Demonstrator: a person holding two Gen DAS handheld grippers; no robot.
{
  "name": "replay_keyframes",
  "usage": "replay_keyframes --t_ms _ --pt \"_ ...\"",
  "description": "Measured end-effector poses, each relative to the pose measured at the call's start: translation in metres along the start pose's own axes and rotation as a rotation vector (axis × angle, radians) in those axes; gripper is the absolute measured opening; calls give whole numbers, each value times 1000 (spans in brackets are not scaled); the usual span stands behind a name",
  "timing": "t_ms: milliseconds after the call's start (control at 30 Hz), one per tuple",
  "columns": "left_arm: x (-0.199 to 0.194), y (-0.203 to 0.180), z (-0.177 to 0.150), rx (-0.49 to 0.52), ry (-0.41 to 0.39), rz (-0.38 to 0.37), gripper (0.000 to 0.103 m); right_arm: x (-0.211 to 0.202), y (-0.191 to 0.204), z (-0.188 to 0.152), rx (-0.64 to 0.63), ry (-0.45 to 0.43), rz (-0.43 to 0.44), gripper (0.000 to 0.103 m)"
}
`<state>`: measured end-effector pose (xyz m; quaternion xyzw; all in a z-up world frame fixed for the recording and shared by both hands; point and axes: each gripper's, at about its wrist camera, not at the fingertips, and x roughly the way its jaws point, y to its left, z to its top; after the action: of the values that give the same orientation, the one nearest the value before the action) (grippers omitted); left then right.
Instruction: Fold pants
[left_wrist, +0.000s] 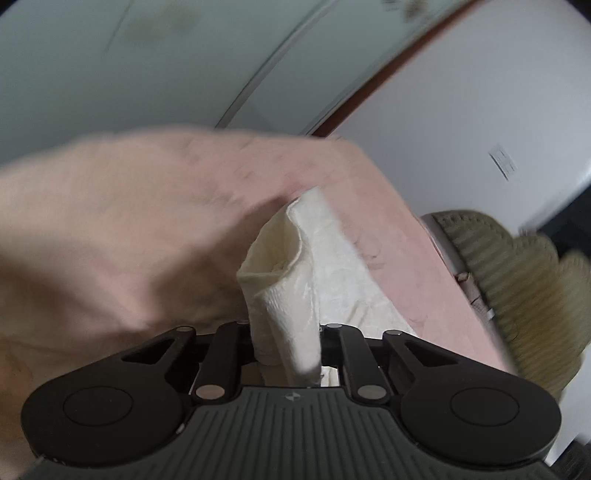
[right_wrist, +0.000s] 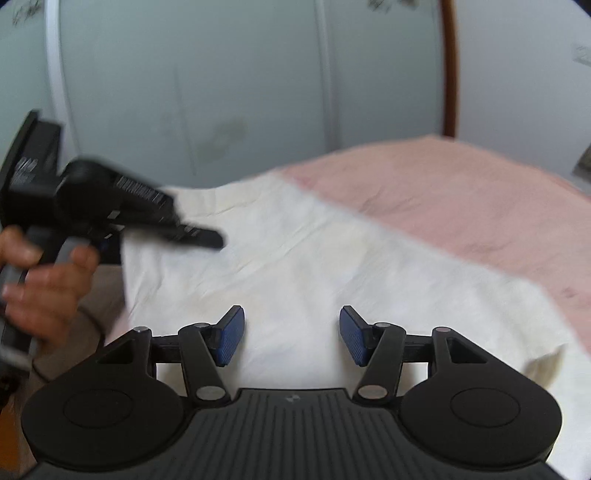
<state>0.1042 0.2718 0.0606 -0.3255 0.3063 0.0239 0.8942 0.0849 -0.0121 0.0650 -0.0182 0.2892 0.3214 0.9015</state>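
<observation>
The cream pants (right_wrist: 295, 258) lie spread across the pink bedsheet (right_wrist: 461, 206), filling the centre and lower right of the right wrist view. They look light and limp with a faint woven texture, so they should drape and crease readily rather than hold a shape. The left gripper (left_wrist: 286, 347) is clamped on a bunched edge of the fabric, lifted into a loose roll at mid-frame. The right gripper (right_wrist: 291, 334) hovers over the cloth with its blue pads (right_wrist: 231, 334) wide apart, holding nothing. Best hold, I judge: a hem or waistband corner — pinched through both layers.
</observation>
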Motion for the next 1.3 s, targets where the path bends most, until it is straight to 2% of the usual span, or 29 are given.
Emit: replay_keyframes --t_ms 133,300,400,533,700,800,967,1100,1300 --pt "-32 -52 -10 226 -115 5 14 -17 -16 5 -10 -17 -16 57" --pt "-69 -121 -40 474 -243 -48 14 -40 -27 8 -77 -94 10 58" --pt "-80 -159 -63 563 -254 -100 14 -63 -37 9 -85 -161 43 61" --pt "-84 -201 -101 650 -261 -158 15 -104 -50 1 -128 -230 16 64" --pt "-80 -243 -152 730 -219 -250 15 -148 -70 -22 -148 -256 -82 72" --pt "-75 -267 -185 780 -174 -293 16 -169 -83 -39 -127 -261 -123 72" --pt "-67 -291 -238 871 -158 -347 16 -192 -108 -63 -88 -241 -186 72" --pt "-57 -303 -266 904 -124 -402 16 -208 -120 -79 -83 -216 -242 72" --pt "-30 -315 -294 909 -44 -422 16 -209 -138 -99 -39 -167 -305 72"
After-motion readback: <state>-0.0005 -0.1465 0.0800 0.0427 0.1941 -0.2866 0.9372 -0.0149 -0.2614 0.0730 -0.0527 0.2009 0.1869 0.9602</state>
